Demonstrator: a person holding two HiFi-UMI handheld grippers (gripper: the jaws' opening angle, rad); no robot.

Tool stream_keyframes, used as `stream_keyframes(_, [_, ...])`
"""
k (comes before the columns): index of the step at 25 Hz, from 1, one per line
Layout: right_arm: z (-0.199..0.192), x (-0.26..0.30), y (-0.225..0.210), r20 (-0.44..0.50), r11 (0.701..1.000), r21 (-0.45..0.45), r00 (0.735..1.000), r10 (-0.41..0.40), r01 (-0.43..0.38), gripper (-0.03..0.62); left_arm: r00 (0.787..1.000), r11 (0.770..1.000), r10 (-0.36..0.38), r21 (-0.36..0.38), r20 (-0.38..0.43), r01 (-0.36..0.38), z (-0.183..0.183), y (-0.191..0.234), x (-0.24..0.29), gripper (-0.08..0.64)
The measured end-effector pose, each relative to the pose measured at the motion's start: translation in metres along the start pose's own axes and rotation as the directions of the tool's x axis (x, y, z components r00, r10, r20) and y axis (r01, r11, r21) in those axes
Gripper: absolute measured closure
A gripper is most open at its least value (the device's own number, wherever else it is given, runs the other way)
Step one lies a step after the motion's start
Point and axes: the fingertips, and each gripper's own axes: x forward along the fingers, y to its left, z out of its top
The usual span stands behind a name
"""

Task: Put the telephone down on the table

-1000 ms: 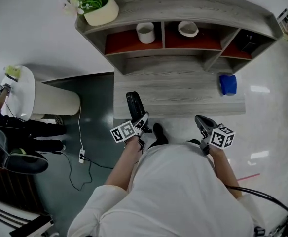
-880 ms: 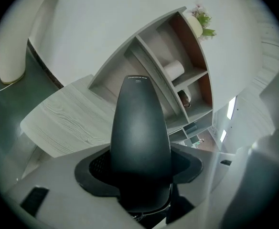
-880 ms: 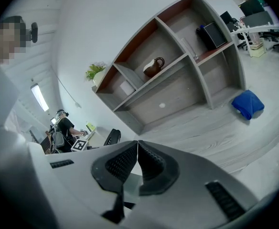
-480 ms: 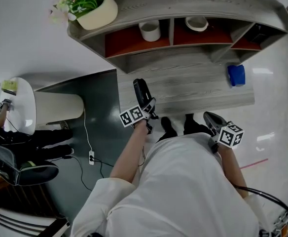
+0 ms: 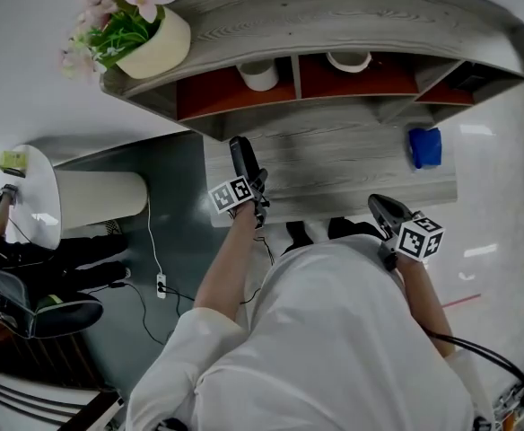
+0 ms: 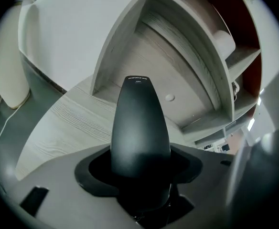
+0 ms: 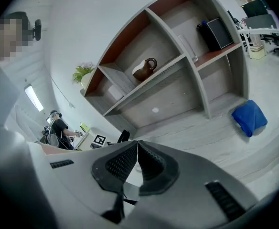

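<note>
My left gripper (image 5: pixel 248 180) is shut on a black telephone handset (image 5: pixel 241 160), which sticks out ahead of the jaws over the left end of the grey wooden table (image 5: pixel 334 164). In the left gripper view the telephone (image 6: pixel 139 125) fills the middle, gripped at its lower end, with the table (image 6: pixel 58 123) below it. My right gripper (image 5: pixel 383 209) hangs near the table's front edge, jaws shut with nothing between them; the right gripper view shows its pads (image 7: pixel 123 163) touching.
A curved shelf unit (image 5: pixel 352 25) stands on the table's back, holding a cup (image 5: pixel 260 74) and a bowl (image 5: pixel 350 59). A flower pot (image 5: pixel 150 43) sits on its top left. A blue cloth (image 5: pixel 425 146) lies at the table's right. A white round stand (image 5: pixel 29 196) and a floor cable (image 5: pixel 154 268) are at left.
My left gripper has carried the telephone forward and up over the table's left end. The right gripper has barely shifted.
</note>
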Motion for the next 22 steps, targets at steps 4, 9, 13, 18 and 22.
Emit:
stream_keyframes(4, [0.016,0.001,-0.014,0.000,1.000,-0.001,1.000,-0.014,0.014,0.574,0.995,0.993,0.093,0.073,-0.036,-0.091,0.011,0.011,0.026,0.261])
stream_keyframes(9, [0.035,-0.003,-0.030,-0.003,0.999,-0.013,0.999,-0.043,0.043,0.574,0.985,0.982,0.156,0.123,-0.074,-0.146,0.015,0.009,0.056,0.261])
stream_keyframes(13, [0.039,-0.002,-0.032,-0.009,0.998,-0.008,0.998,-0.057,0.057,0.574,0.972,0.971,0.203,0.149,-0.114,-0.186,0.016,0.015,0.075,0.261])
stream_keyframes(18, [0.047,-0.002,-0.036,-0.024,0.997,-0.019,0.997,-0.077,0.076,0.574,0.955,0.954,0.253,0.205,-0.153,-0.219,0.016,0.018,0.097,0.261])
stream_keyframes(22, [0.047,0.000,-0.038,-0.039,0.996,-0.021,0.995,-0.088,0.087,0.574,0.951,0.945,0.264,0.242,-0.162,-0.222,0.018,0.017,0.110,0.259])
